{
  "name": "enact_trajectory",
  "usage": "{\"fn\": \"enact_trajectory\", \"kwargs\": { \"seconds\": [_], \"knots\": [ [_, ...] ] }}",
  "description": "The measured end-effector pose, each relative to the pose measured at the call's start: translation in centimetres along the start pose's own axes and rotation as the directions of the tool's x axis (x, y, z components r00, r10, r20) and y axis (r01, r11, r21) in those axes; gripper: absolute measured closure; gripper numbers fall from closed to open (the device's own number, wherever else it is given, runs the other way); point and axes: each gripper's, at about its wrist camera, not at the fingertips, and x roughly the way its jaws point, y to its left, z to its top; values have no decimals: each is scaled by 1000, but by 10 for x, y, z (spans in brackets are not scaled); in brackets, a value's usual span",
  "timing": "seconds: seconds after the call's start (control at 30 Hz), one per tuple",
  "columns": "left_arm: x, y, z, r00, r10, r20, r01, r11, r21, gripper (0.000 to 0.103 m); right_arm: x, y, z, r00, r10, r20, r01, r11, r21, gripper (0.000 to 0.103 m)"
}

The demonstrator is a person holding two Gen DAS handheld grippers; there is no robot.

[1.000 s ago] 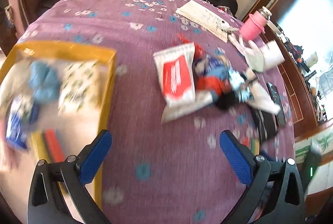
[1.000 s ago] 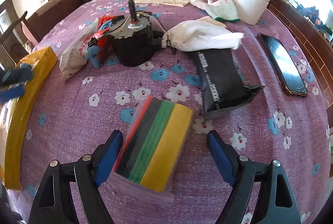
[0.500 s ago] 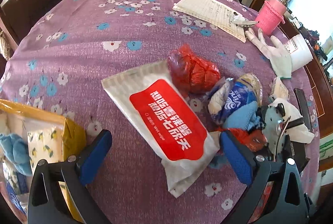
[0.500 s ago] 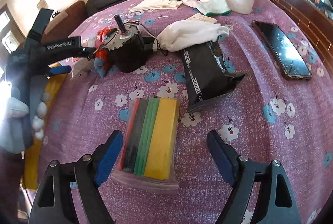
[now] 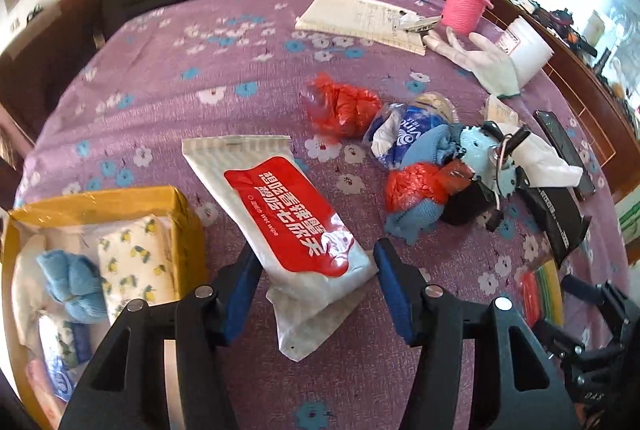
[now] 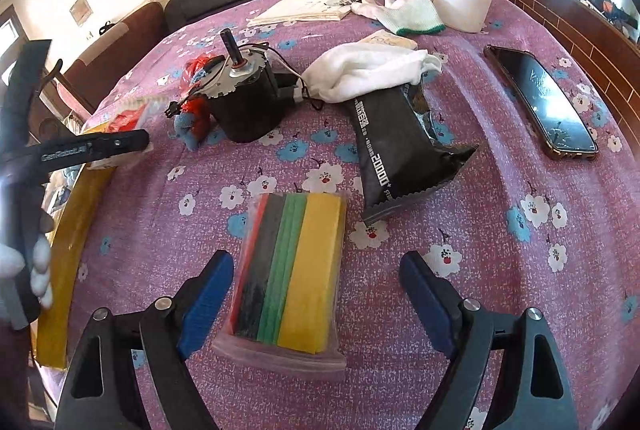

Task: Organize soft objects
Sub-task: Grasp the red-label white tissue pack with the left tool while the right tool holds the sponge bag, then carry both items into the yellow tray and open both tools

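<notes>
The wet-wipe pack (image 5: pixel 288 214) lies flat on the table (image 5: pixel 224 98), its near end between the spread left tongs (image 5: pixel 316 290), neither pad touching it. The yellow box (image 5: pixel 120 202) sits just left of it. The bagged sponge stack (image 6: pixel 292 270) lies between the spread right tongs (image 6: pixel 316 302), clear of both pads. The black pouch (image 6: pixel 396 150) lies beyond.

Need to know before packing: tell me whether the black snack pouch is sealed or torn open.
Torn open. The black pouch lies flat with its top edge ragged and gaping, silvery lining showing, beside the white cloth. Whether anything is left inside cannot be told.
</notes>
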Motion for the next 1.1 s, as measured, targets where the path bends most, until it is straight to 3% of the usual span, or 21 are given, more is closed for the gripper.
{"fn": "enact_trajectory", "kwargs": {
  "seconds": [0.13, 0.3, 0.57, 0.6, 0.67, 0.7, 0.93, 1.1],
  "knots": [
    [-9, -7, 2, 1000, -15, 23, 15, 999, 30, 49, 2, 3, 0, 1000, -22, -2, 22, 1000, -16, 15],
    [-52, -22, -3, 989, -92, 120, 86, 995, 51, 49, 1, 0, 0, 1000, -7, 3, 7, 1000, -6, 15],
    [-105, -24, -42, 974, -133, 185, 130, 991, 28, 48, 12, 22, -1, 989, -151, -5, 150, 983, -108, 15],
    [-109, -23, -48, 973, -129, 191, 128, 992, 21, 48, 12, 23, -2, 988, -156, 1, 155, 982, -108, 20],
    [-117, -13, -60, 972, -131, 197, 135, 991, -5, 48, 8, 23, -2, 987, -159, 16, 160, 982, -99, 51],
    [-121, -8, -67, 971, -132, 201, 139, 990, -21, 48, 5, 23, -2, 987, -161, 20, 162, 982, -99, 61],
    [-160, 63, -113, 966, -78, 247, 121, 978, -168, 48, -15, 27, -16, 996, -88, -13, 87, 993, -76, 62],
    [-180, 116, -152, 969, 5, 247, 65, 960, -272, 48, -36, 45, -20, 998, -56, 22, 58, 994, -98, 62]
  ]
}}
